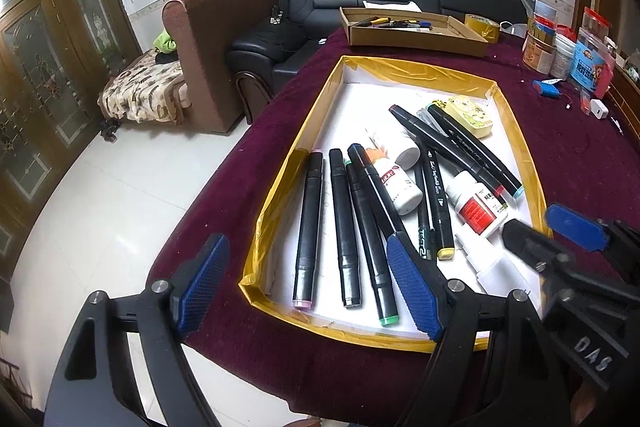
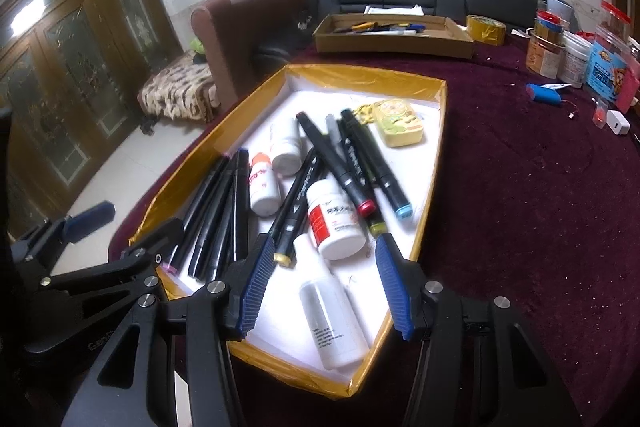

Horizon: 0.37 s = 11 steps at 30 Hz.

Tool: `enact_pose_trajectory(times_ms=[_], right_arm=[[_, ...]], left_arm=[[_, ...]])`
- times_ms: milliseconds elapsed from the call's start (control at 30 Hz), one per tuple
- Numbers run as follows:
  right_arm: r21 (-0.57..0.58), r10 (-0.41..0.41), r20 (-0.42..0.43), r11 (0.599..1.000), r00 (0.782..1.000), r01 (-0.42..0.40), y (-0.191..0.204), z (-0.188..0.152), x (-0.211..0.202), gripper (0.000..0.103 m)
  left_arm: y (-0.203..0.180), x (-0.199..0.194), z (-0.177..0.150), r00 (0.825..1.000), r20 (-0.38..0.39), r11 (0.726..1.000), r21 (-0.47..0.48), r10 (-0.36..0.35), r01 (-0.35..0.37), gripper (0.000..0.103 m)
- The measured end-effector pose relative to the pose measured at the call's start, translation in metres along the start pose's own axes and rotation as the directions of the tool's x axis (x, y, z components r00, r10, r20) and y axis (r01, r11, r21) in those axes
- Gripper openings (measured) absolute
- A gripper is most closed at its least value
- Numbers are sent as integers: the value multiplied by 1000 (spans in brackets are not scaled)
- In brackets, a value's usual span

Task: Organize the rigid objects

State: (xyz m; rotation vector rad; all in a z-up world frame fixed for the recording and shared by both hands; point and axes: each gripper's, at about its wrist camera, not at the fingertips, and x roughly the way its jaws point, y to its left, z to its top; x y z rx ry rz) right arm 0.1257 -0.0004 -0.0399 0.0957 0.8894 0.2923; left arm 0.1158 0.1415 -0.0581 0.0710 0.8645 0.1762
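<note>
A deep-red napped cloth (image 2: 520, 187) covers the bench. The tray (image 1: 400, 67) has glossy yellow-taped rims and a matt white paper floor. The markers (image 1: 308, 227) are matt black plastic; the bottles (image 2: 334, 319) are smooth white plastic. The far box (image 2: 392, 43) is plain brown cardboard.

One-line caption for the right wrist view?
Open right claw hovers over a white bottle in the yellow-rimmed tray of markers.

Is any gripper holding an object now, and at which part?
Nothing is held. The left gripper and right gripper both hover open above the tray.
</note>
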Motion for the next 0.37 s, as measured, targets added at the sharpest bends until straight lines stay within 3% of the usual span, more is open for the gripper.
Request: enact_pose_trajectory(times_ms=[367], right_arm=[[46, 8, -13, 999, 1000, -7, -13, -1, 4, 48]], left_arm=[[5, 9, 2, 998, 3, 998, -10, -57, 57, 81]])
